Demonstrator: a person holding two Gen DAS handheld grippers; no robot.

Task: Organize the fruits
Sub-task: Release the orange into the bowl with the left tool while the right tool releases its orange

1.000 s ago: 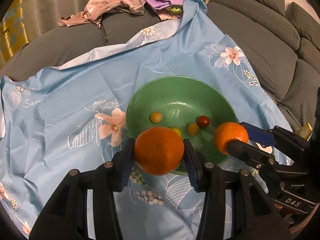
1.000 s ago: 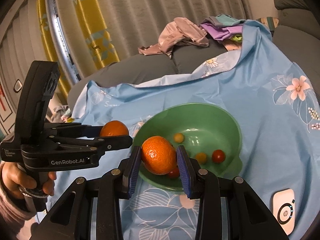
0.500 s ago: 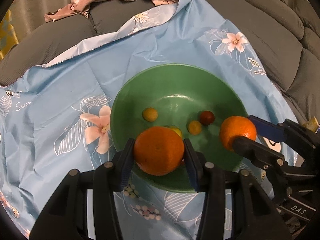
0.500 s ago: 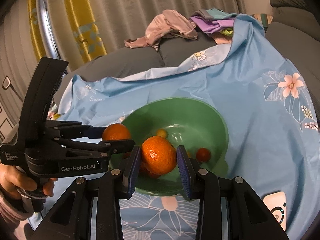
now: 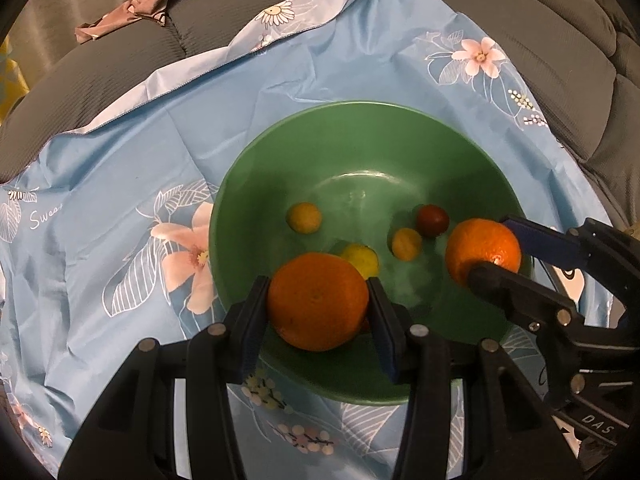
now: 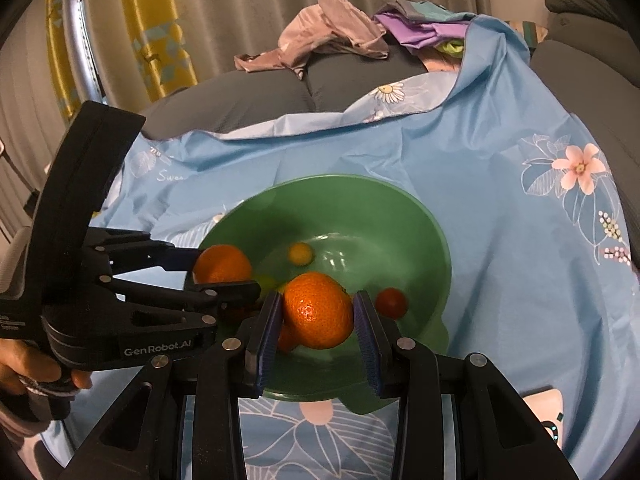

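Two oranges are up in the air over the green bowl (image 5: 360, 128). My left gripper (image 5: 318, 312) squeezes the big orange (image 5: 318, 300) above the near rim, and my right gripper (image 6: 316, 320) squeezes the other orange (image 6: 318, 310) above the right side. Small fruits (image 5: 304, 218) lie in the bottom. If I let go from up here, I think an orange could bounce out onto the blue cloth (image 5: 120, 184), or squash the red one (image 5: 432, 220). My grippers could bump too.
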